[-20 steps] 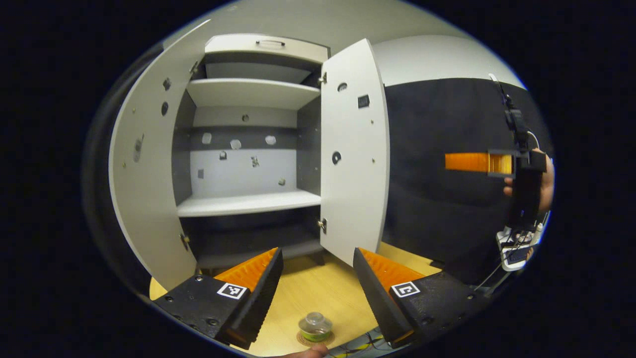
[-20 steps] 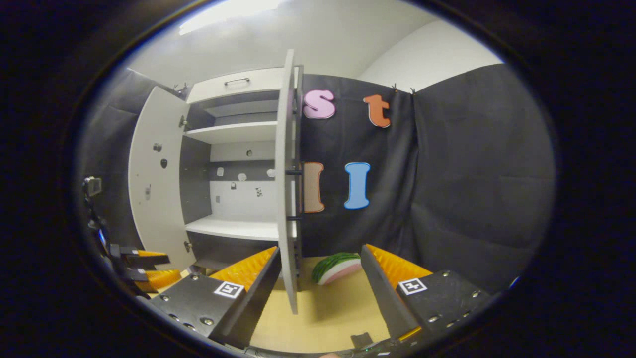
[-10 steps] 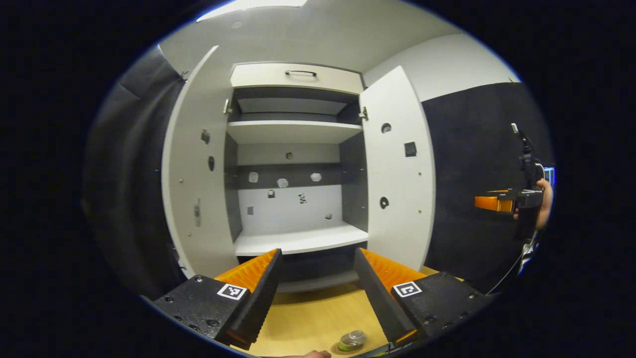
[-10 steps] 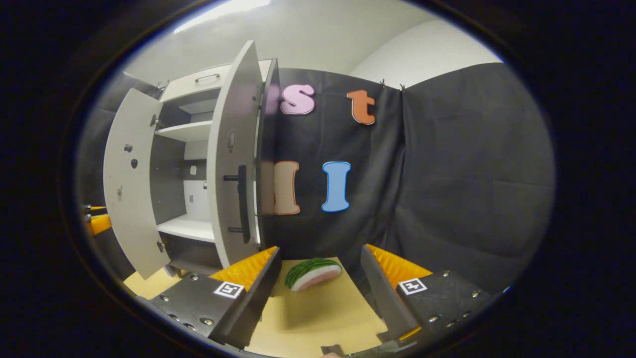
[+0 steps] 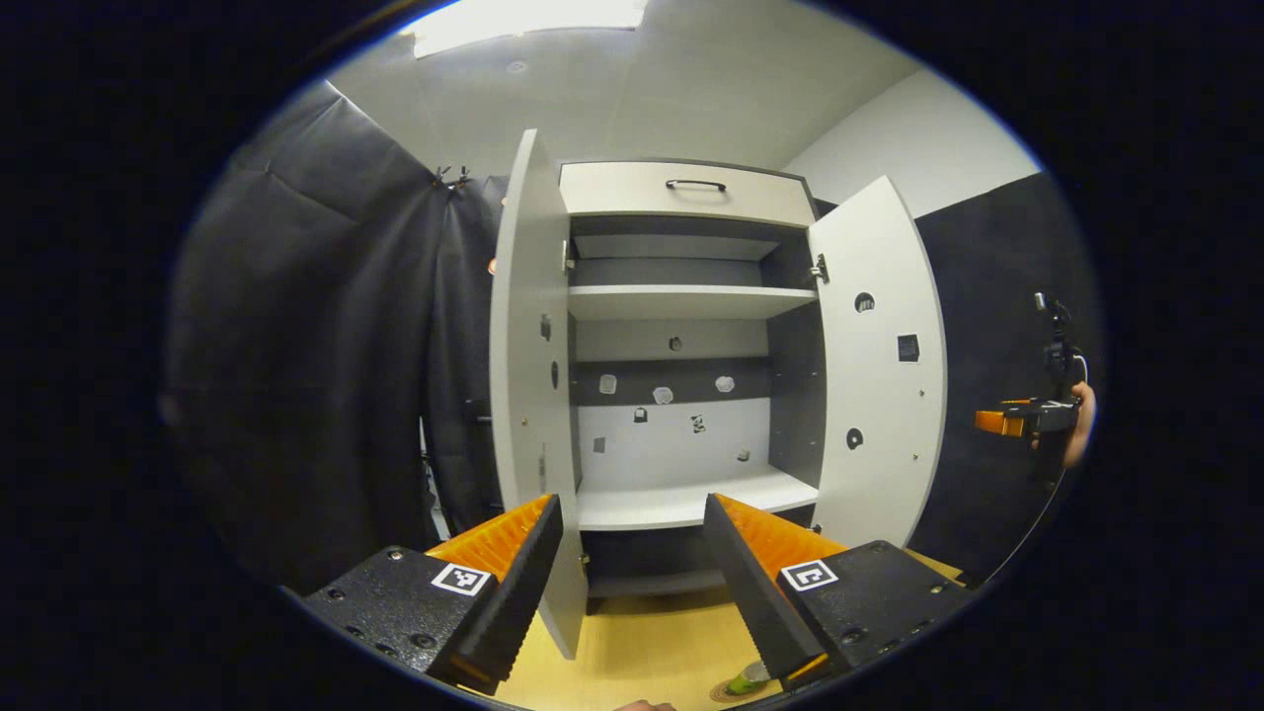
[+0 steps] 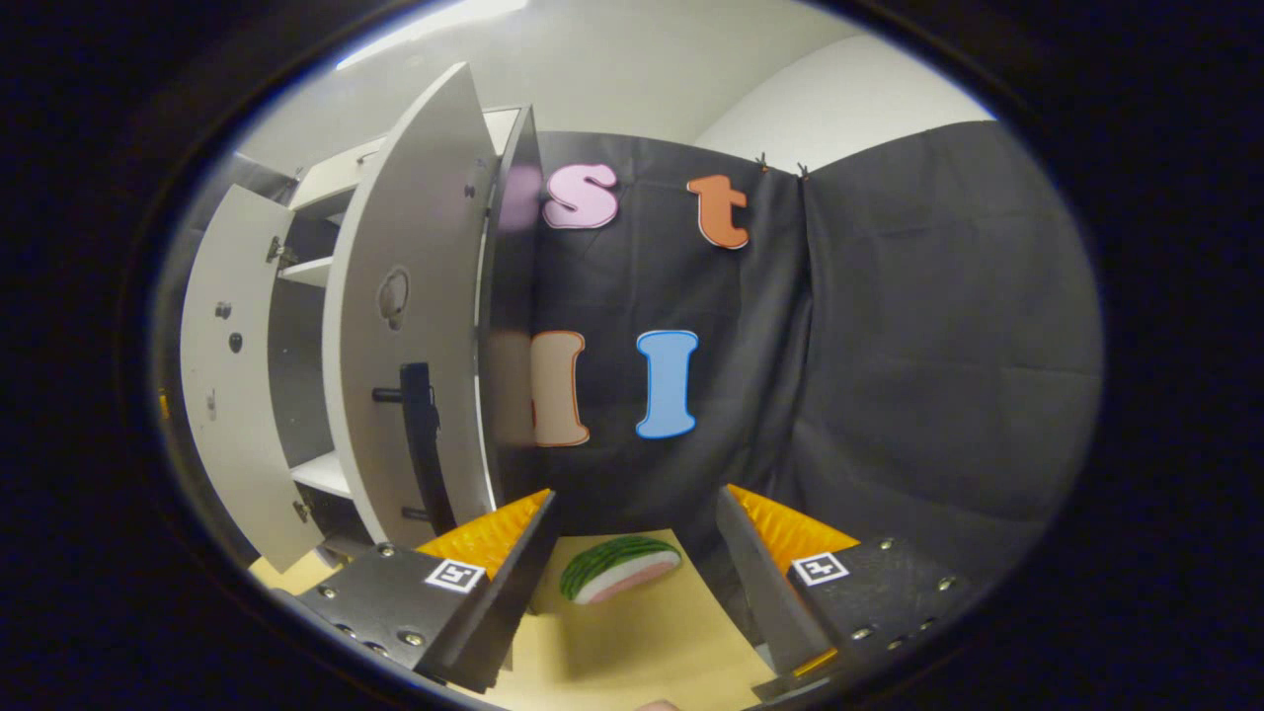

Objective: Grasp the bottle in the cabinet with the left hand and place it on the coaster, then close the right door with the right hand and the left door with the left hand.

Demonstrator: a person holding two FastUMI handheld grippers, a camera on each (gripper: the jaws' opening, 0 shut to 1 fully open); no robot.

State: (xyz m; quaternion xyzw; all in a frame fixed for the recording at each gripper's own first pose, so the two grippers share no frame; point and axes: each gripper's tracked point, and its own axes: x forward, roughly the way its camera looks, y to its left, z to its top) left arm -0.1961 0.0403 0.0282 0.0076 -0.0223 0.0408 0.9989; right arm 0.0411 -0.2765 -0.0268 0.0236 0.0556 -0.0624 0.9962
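Right gripper (image 6: 632, 583) gapes empty; the right door (image 6: 415, 326), upright, stands at its ten o'clock, handle (image 6: 423, 434) just beyond the near finger, so this hand is nearer. Left gripper (image 5: 632, 573) also gapes empty; bottle (image 5: 746, 679) sits on the coaster (image 5: 726, 693) at five o'clock, left door (image 5: 528, 395) at eleven; beyond, the cabinet (image 5: 681, 395) shelves lie bare.

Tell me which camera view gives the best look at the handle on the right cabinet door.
The right gripper view: the door handle faces the camera as a dark vertical bar on the right door's outer face. The left gripper view shows that door's inner face, so the handle is hidden there.
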